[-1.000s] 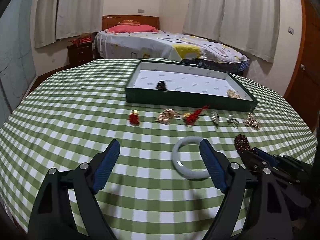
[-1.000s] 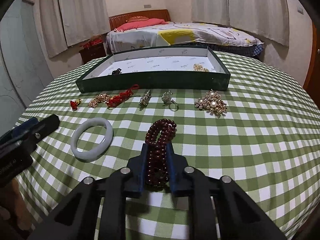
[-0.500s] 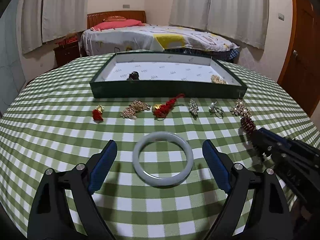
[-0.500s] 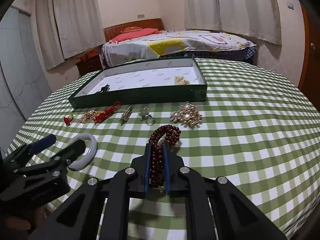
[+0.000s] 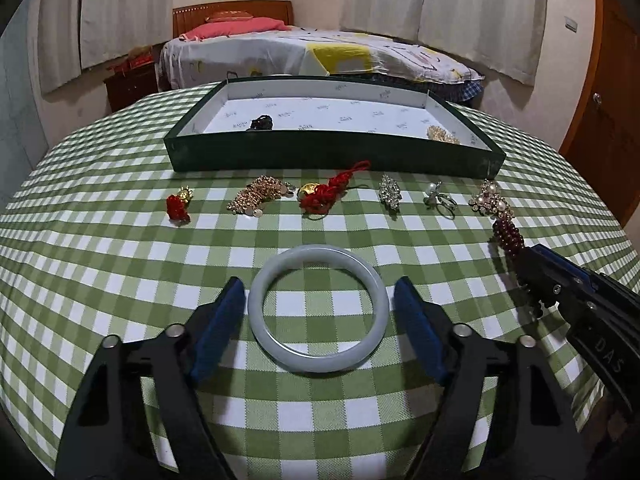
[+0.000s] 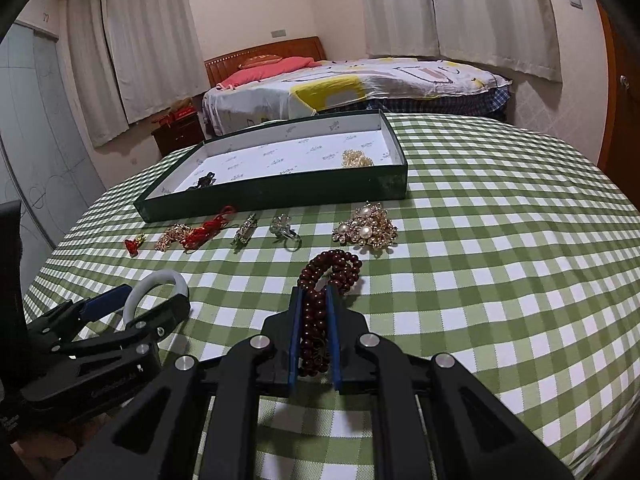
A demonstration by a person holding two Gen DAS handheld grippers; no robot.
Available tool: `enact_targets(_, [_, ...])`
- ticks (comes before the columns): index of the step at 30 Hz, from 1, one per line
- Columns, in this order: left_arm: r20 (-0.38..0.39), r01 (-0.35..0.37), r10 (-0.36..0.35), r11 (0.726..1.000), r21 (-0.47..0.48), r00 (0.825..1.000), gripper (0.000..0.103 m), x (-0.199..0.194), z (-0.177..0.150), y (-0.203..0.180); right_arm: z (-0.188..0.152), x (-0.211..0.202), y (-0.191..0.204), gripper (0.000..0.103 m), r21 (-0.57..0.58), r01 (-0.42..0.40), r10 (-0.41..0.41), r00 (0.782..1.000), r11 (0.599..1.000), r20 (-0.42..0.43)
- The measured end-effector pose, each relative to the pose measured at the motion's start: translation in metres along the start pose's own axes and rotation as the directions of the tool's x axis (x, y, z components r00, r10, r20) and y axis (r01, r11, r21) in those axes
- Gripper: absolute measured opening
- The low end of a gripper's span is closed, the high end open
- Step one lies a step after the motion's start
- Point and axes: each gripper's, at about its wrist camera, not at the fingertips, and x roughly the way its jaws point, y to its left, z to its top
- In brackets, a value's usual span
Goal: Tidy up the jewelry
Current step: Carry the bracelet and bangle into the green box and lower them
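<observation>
Left wrist view: a round table under a green and white checked cloth (image 5: 120, 280), with a bedroom behind. The left tongs (image 5: 318, 312) point down toward a pale jade bangle (image 5: 318, 308) lying flat on the cloth. The bangle sits squarely between the two blue pads (image 5: 218, 330), one pad just outside each side of the ring, with a small gap on both sides, so nothing is gripped yet. The jaws have just been closing in and stand fairly wide. Because the ring is round and flat, it has no long axis; the pads simply need to meet its outer edge from left and right. Beyond it lies a row of small ornaments, and past those a shallow green tray (image 5: 332, 156) with a white floor and two small pieces inside. At the right edge, the right tongs (image 5: 520, 254) appear side-on with dark red beads (image 5: 508, 234) sticking out.

Right wrist view: the right tongs (image 6: 314, 320) are narrow, clamped on a dark red bead bracelet (image 6: 320, 300), whose loop pokes out ahead toward the tray (image 6: 280, 196). The left tongs (image 6: 132, 304) show at lower left, around the bangle (image 6: 160, 284). The left hand is plainly the nearer one to the bangle; the tray lies ahead of both.
</observation>
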Motion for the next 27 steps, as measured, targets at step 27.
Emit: enact_targets(27, [0.220, 0.032, -0.034, 0.999, 0.013, 0.975, 0.069, -0.047, 0.059, -0.001, 0.057, -0.020, 0.020, 0.012, -0.065, -0.031, 0.041, 0.988, 0.997, 0.146])
